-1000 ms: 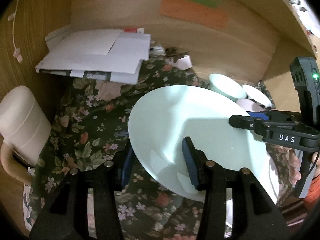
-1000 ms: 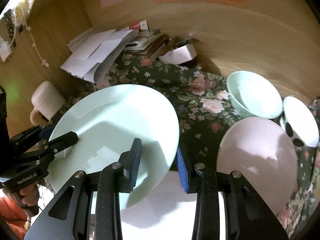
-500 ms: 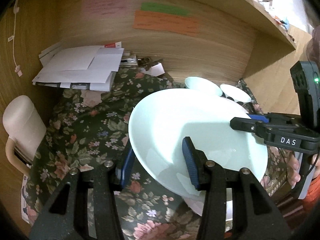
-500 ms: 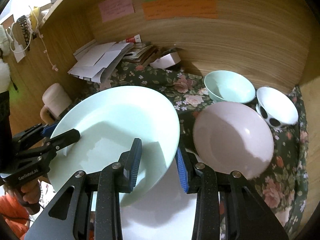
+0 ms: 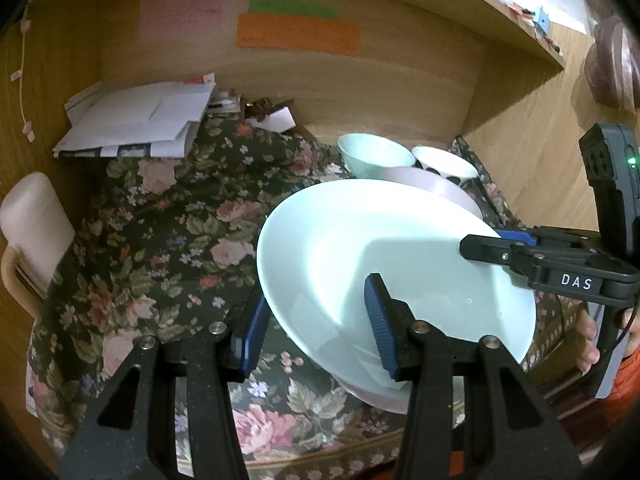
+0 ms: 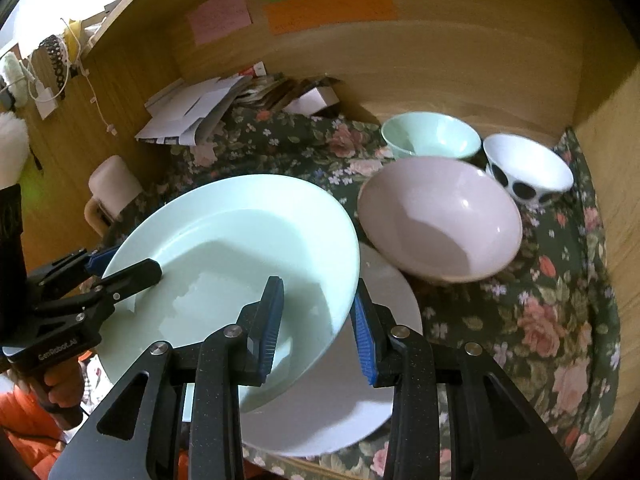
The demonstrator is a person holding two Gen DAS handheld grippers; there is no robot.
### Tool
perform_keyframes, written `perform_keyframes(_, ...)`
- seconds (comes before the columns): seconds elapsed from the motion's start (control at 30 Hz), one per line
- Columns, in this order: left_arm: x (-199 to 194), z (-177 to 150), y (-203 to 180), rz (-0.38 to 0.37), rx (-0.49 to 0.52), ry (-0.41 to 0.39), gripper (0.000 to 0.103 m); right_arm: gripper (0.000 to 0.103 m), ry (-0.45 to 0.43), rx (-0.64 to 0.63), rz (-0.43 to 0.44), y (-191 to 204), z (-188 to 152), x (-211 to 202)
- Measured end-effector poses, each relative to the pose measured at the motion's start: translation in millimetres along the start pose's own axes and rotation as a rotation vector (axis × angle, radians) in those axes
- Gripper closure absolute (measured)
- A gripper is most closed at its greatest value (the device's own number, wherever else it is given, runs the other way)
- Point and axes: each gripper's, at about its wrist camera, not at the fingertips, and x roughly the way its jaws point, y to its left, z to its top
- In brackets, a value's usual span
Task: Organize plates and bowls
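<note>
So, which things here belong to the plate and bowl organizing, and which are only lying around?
Part of the job:
- mint plate, gripped by the left gripper and the right gripper
- white plate under it
- pink bowl
- mint bowl
- spotted bowl

Just lying about:
- paper pile
- sticky notes on the wall
- small white box
- floral cloth

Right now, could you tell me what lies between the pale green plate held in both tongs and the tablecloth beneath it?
A white plate lies flat on the floral tablecloth directly under the raised pale green plate; the right wrist view shows it best.
</note>
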Motion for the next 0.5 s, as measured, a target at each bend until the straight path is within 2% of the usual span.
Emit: perform_keyframes(0.5,17,-19,-13,-0.009,-0.005,0.059,0.056,0.072,0.041,0.065,0.002,-16,-29,7)
